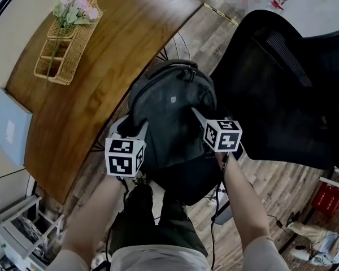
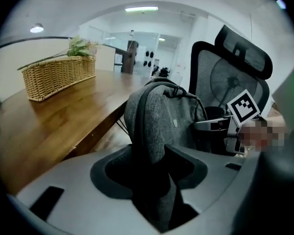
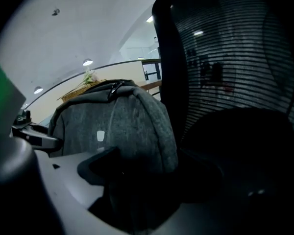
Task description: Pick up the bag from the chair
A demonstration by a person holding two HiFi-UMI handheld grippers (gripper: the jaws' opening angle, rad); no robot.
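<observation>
Head view: a grey bag stands upright on the seat of a black chair, its back toward the mesh backrest, just beside the curved edge of a wooden table. A wicker basket holding flowers rests on the table, well apart from the bag.

The left gripper and the right gripper meet the bag from the person's side, one at each flank, both angled downward (each carries its marker cube nearer the hand).

Left gripper view: the left gripper has its jaws partly closed, with a fold of the bag pinched between them and filling the gap. The right gripper shows at the bag's far flank.

Right gripper view: the right gripper stands somewhat wider, its jaws closed onto the rounded side of the bag. The chair's backrest rises just beside it.
</observation>
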